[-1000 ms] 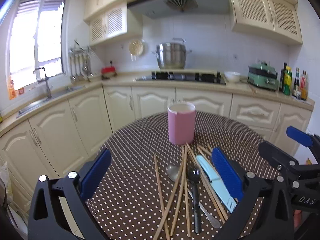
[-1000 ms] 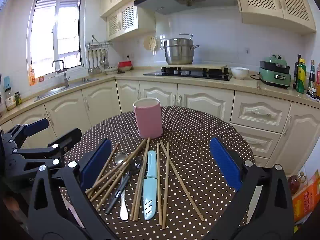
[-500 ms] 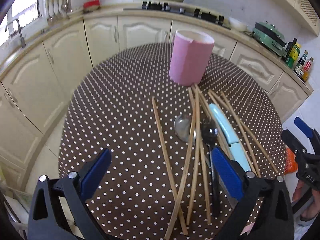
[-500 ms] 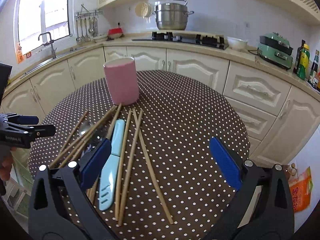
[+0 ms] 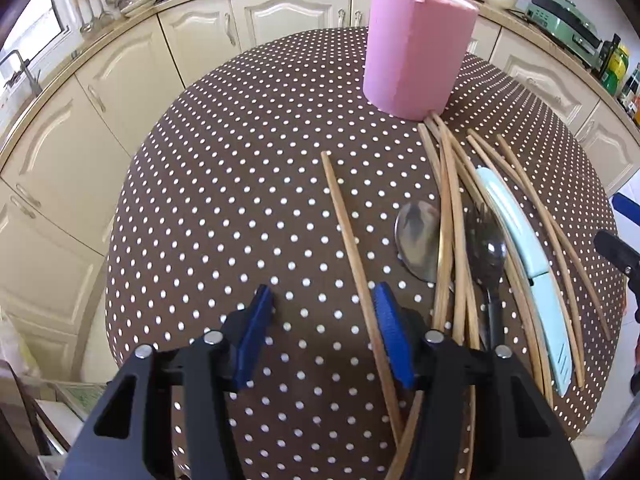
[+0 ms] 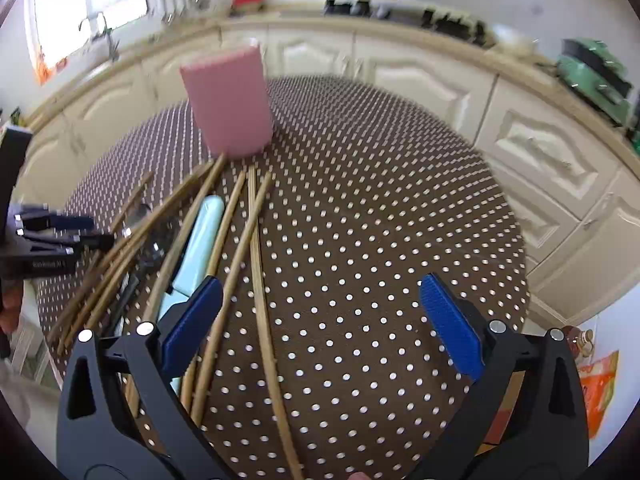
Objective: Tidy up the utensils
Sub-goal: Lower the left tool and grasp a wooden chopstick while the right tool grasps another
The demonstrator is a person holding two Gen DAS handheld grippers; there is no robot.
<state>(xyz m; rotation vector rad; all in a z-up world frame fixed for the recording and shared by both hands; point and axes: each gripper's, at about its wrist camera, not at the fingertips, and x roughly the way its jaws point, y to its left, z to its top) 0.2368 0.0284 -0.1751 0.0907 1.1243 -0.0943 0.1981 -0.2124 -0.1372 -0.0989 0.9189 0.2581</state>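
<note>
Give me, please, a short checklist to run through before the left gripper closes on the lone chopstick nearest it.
1. Left gripper open wide enough: ok, pads apart.
2. Lone chopstick between the pads: ok, though it runs close along the right-hand pad, off centre.
3. Chopstick apart from the pile: ok near the pads; its near end passes under the gripper body, so crossing there: cannot tell.
4. Spoon outside the grasp: ok, it lies right of the pads.
5. Pink holder upright and unobstructed: ok.
6. Right gripper out of the way: ok, open, over the pile's far side.
</note>
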